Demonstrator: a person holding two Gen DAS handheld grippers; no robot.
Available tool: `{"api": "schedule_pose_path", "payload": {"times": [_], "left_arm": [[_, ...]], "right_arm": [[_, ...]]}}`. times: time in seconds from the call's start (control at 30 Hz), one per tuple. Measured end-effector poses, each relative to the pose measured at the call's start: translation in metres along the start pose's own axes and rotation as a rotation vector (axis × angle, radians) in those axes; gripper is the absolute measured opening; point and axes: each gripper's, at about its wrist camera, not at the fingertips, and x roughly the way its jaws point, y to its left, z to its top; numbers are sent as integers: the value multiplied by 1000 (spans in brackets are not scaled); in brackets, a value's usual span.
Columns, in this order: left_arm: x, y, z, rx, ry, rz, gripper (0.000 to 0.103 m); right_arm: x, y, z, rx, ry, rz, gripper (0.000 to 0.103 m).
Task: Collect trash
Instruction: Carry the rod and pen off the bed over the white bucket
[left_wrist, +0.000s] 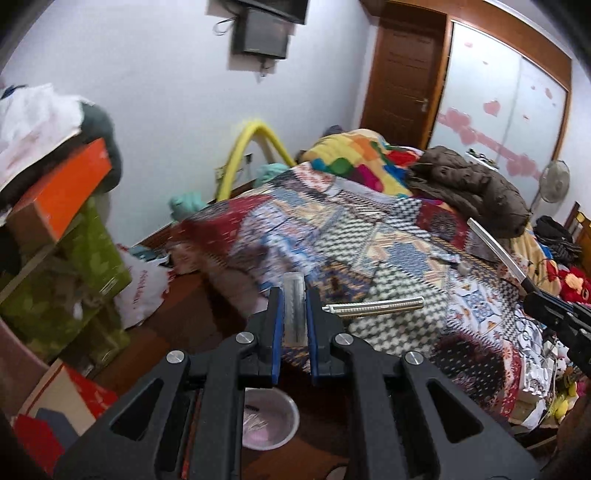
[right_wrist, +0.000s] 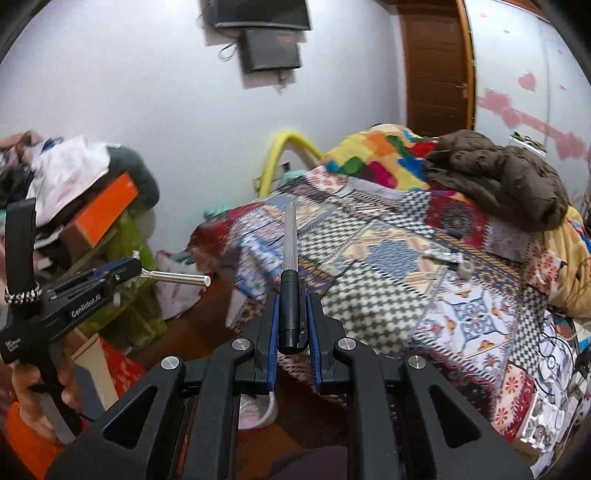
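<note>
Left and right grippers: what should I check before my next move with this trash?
1. Left gripper shut firmly on the silver rod: ok.
2. Right gripper shut firmly on the pen: ok.
3. Round bin on the floor below the left gripper: ok.
4. Pen lined up over the bin: cannot tell.
5. Quilt free of trash: not ok, a wrapper lies on it.

Black plastic left tongs (left_wrist: 294, 314) and right tongs (right_wrist: 294, 314), blue pads (left_wrist: 277, 332) lining the fingers, round silver screws (left_wrist: 246, 338) on the linkage arms. White "GenRobot.AI" lettering on the left body. Bare-skinned hand (right_wrist: 40, 384), orange sleeve (right_wrist: 26, 439), beaded band.
</note>
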Motion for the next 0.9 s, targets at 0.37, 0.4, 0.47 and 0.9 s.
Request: {"api": "schedule_pose_path", "payload": {"times": [0.37,0.4,0.47,0.9], "left_arm": [[17,78,-45,-39,109,121,11],[22,80,-48,-39,122,126,11],[33,88,-59,-36,158,142,11],[135,103,-122,-11,435,143,11]], "right_arm": [[48,69,-29,-98,124,95,13],[55,74,-32,-104,141,102,13],[66,82,-38,-114,170,110,13],[155,94,-88,-121,447,134,13]]}}
